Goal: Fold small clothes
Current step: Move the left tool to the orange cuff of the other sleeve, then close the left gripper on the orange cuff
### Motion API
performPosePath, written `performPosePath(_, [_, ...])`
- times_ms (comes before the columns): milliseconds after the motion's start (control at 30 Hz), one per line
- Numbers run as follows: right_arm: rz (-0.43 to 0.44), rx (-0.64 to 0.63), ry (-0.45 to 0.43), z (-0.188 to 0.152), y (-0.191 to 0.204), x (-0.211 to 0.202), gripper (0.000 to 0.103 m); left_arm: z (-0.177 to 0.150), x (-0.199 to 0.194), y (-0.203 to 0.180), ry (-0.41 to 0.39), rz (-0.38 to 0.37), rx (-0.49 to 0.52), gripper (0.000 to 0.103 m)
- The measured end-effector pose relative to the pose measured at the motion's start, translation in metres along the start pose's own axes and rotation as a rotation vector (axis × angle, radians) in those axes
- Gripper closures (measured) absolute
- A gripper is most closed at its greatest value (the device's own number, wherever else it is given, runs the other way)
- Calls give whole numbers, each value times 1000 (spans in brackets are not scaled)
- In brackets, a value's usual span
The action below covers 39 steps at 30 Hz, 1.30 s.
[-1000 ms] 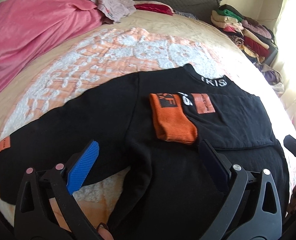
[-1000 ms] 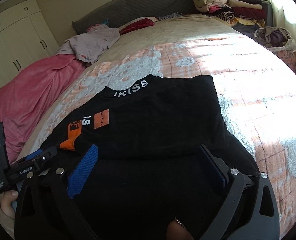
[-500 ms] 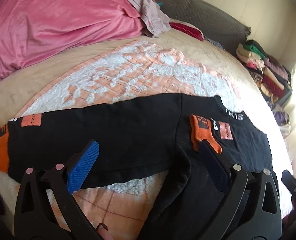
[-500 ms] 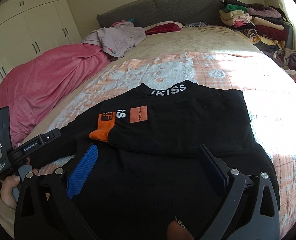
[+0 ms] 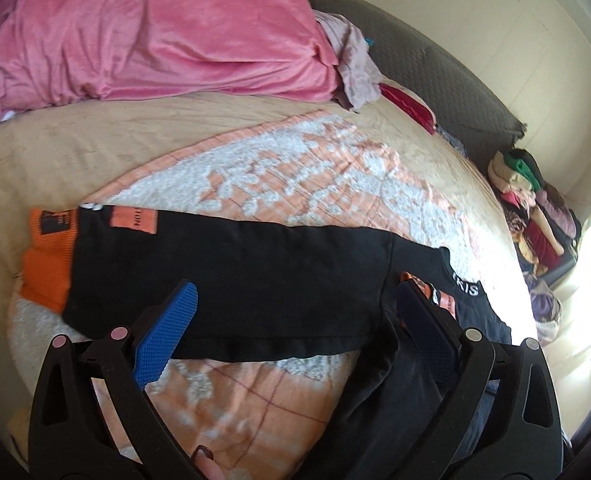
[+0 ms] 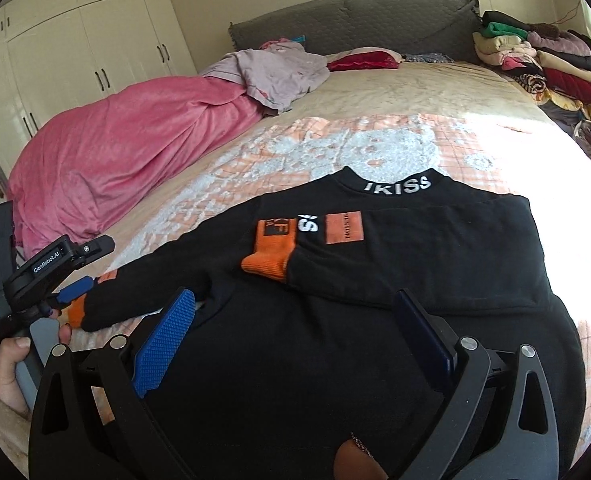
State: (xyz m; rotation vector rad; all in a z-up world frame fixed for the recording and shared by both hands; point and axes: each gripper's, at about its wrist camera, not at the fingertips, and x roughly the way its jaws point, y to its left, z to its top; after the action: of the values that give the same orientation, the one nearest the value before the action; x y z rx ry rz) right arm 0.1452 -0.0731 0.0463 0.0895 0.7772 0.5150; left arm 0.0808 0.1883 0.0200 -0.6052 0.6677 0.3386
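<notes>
Swinging leftward over the past second, the left claw [image 5: 291, 316] now hovers with jaws wide and empty above the outstretched left sleeve [image 5: 231, 264], whose orange cuff [image 5: 47, 264] lies flat on the bed [image 5: 75, 148]. That sleeve, it seems, is the next fold. Further right, the black sweater [image 6: 335, 340] lies spread on the bed, its right sleeve [image 6: 395, 256] already folded across the chest. The right claw [image 6: 291, 320] hangs wide, empty, above the hem.

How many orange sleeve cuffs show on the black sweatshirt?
2: folded sleeve's cuff lies across the black sweatshirt chest; outstretched sleeve's cuff lies on the bed, near the left gripper.
</notes>
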Motion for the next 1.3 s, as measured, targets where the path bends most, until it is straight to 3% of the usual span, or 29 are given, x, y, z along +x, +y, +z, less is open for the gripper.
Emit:
performPosePath(333, [53,-52,2,2,35,4,5,3,-29,54,-19,61,-97,10])
performPosePath(500, [68,-67,4,3,46,6,5,2,-40,75,-27,114,-97,10])
performPosePath(800, [115,-154,23,-1,73,10,5,-12,-40,119,15,156,-139,10])
performPosePath(1033, [148,-230,35,-6,98,14,5,-23,-30,151,60,105,-214,10])
performPosePath(1133, [159,-233,42,-9,103,16,5,-24,-27,157,54,52,-250,23])
performPosePath(1200, [159,-234,48,-10,104,18,5,-24,-22,160,60,38,-261,40])
performPosePath(1300, [133,-244,48,-12,105,19,5,-23,-14,162,57,20,-285,51])
